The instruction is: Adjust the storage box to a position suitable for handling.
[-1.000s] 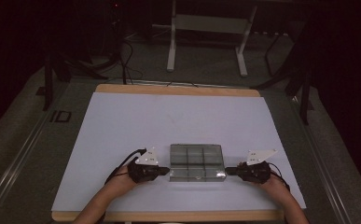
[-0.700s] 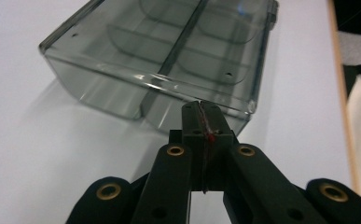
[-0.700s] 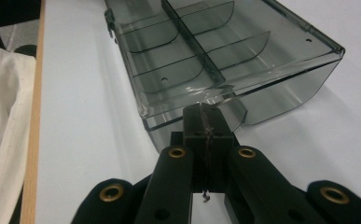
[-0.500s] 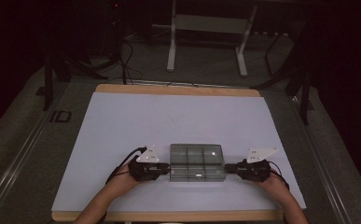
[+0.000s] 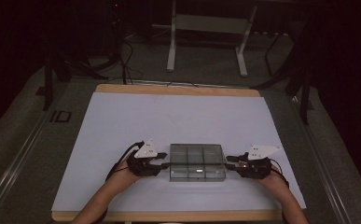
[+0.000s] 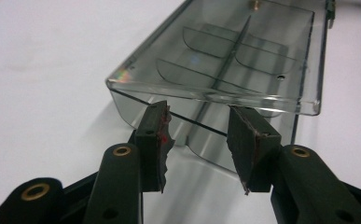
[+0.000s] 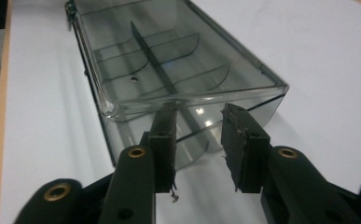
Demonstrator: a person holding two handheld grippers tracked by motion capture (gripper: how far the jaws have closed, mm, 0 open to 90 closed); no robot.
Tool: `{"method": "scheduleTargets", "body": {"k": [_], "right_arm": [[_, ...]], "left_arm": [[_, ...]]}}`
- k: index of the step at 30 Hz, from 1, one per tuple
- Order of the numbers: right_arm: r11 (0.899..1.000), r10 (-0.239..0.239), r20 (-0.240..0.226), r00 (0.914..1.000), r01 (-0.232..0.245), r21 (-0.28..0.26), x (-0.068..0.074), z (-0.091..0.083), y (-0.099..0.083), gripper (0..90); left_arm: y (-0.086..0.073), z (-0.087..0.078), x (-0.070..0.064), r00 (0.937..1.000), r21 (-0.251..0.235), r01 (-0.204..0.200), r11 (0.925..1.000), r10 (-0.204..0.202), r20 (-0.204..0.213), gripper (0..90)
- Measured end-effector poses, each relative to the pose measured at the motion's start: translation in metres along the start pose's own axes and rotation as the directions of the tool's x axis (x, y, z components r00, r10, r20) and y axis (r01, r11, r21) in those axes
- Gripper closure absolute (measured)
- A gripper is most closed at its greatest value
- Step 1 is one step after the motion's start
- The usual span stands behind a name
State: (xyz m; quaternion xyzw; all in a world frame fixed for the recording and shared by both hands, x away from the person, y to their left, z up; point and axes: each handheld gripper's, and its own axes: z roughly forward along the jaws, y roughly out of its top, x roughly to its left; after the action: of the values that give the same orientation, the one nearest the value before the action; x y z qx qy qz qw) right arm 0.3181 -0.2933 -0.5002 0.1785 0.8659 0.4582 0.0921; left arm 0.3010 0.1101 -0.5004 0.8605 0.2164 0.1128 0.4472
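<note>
Centrally, near the front edge of the white table [image 5: 122, 116], a clear smoke-tinted compartment box [image 5: 197, 161] is lying flat with bare surface stretching behind it. Left gripper [image 5: 162, 164] and right gripper [image 5: 230, 162] are flanking its short ends, jaws parted narrowly and gripping nothing. Up close, the left gripper [image 6: 197, 135] and right gripper [image 7: 199, 137] views are revealing curved inner dividers and the closed lid's overhanging rim.

Dim lab: white-topped table [image 5: 178, 116], floor cables [image 5: 122, 56], metal stand legs [image 5: 171, 46] behind.
</note>
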Motion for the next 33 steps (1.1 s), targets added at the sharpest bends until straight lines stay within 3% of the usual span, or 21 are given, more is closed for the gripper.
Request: {"method": "scheduleTargets", "body": {"k": [21,26,33], "right_arm": [[0.998,-0.035,0.067,0.9971,0.038,-0.048,-0.006,0.002,0.021,67.1],[0.998,-0.032,0.088,0.9956,0.037,-0.056,-0.008,0.004,0.023,68.9],[0.995,-0.038,0.143,0.989,0.05,-0.081,-0.009,0.004,0.03,74.0]], "left_arm": [[0.019,0.002,0.01,0.9995,-0.051,-0.024,0.9984,0.022,-0.023,59.3],[0.022,0.005,0.011,0.9994,-0.059,-0.026,0.9979,0.025,-0.024,63.2],[0.027,0.009,0.016,0.9975,-0.086,-0.025,0.996,0.019,-0.068,68.3]]}}
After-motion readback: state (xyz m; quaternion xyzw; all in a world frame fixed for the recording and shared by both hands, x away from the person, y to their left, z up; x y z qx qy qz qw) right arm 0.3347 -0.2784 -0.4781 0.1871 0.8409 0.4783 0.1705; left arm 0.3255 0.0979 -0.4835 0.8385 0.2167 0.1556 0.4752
